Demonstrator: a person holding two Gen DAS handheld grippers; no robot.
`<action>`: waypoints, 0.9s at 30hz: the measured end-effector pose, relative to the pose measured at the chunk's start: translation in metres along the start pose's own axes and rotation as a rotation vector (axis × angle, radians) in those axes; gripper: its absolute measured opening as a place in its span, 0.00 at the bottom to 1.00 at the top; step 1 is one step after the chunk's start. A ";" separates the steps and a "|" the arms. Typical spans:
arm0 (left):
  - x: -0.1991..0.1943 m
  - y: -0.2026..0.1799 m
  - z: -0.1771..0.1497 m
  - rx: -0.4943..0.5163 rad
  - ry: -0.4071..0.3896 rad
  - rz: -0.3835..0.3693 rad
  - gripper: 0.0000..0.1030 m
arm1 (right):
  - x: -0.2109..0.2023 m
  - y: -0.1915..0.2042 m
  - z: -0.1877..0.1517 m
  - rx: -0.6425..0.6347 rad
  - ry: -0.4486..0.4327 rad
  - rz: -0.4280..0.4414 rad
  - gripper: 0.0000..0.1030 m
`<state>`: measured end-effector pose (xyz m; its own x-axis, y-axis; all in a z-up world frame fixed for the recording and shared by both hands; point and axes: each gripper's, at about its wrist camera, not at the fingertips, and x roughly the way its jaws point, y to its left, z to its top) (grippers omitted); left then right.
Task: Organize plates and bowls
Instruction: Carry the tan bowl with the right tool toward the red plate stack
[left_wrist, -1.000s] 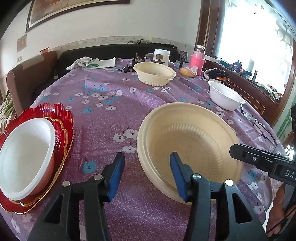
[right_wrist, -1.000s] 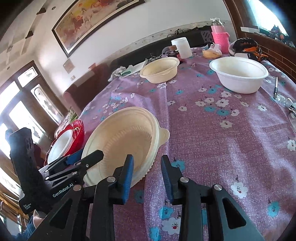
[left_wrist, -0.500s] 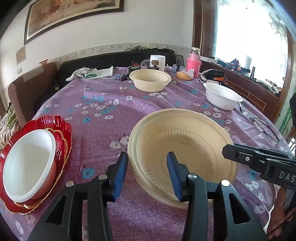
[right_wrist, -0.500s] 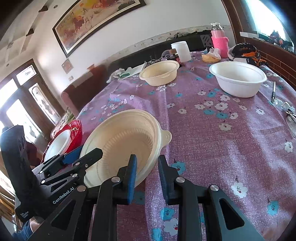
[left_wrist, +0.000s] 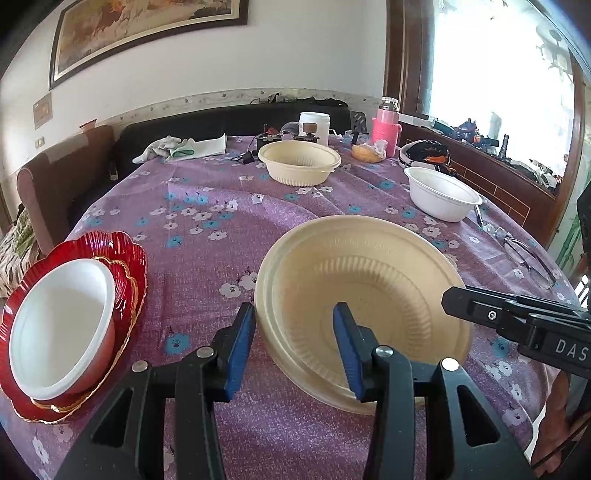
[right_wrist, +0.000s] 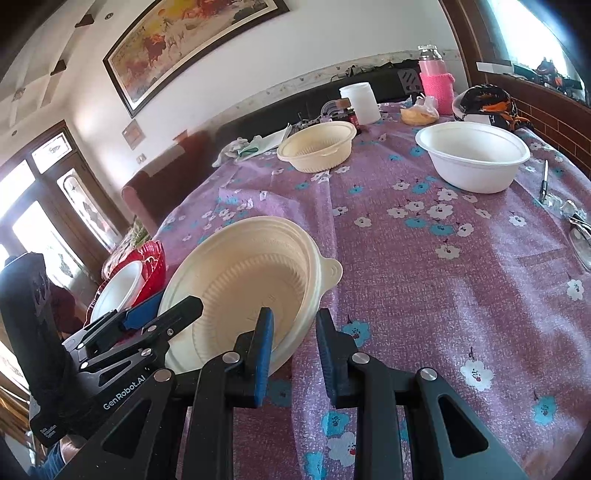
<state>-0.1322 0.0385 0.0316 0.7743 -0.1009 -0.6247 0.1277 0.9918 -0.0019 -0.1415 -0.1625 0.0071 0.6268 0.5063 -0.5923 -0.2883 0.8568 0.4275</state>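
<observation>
A large cream plastic bowl (left_wrist: 369, 291) lies tilted on the purple flowered tablecloth. My left gripper (left_wrist: 293, 334) is open, its jaws straddling the bowl's near left rim. My right gripper (right_wrist: 293, 341) is open with its jaws on either side of the bowl's (right_wrist: 243, 284) right rim. A white bowl (left_wrist: 59, 325) sits on stacked red plates (left_wrist: 122, 254) at the left. A smaller cream bowl (left_wrist: 299, 162) stands at the far middle and a white bowl (left_wrist: 441, 194) at the far right.
At the table's far end stand a white jar (left_wrist: 314, 125), a pink bottle (left_wrist: 386, 127), a cloth (left_wrist: 166, 147) and small clutter. Glasses (left_wrist: 524, 254) and a pen (left_wrist: 478, 216) lie at the right edge. A sofa (left_wrist: 62, 177) stands behind.
Both grippers have narrowed their jaws around the large cream bowl's rim. The bowl has tipped up slightly, and both cameras have drawn back and up a little.
</observation>
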 end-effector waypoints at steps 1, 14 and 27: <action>-0.001 0.000 0.000 0.002 0.000 0.001 0.42 | -0.001 0.000 0.000 0.001 -0.002 0.002 0.25; -0.018 0.002 0.003 -0.005 -0.038 0.012 0.42 | -0.010 0.009 0.003 -0.014 -0.028 0.005 0.25; -0.028 0.008 0.004 -0.015 -0.066 0.023 0.42 | -0.010 0.019 0.005 -0.029 -0.030 0.010 0.25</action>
<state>-0.1507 0.0486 0.0519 0.8161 -0.0825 -0.5719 0.1004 0.9949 -0.0002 -0.1501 -0.1521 0.0246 0.6452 0.5124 -0.5667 -0.3152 0.8542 0.4135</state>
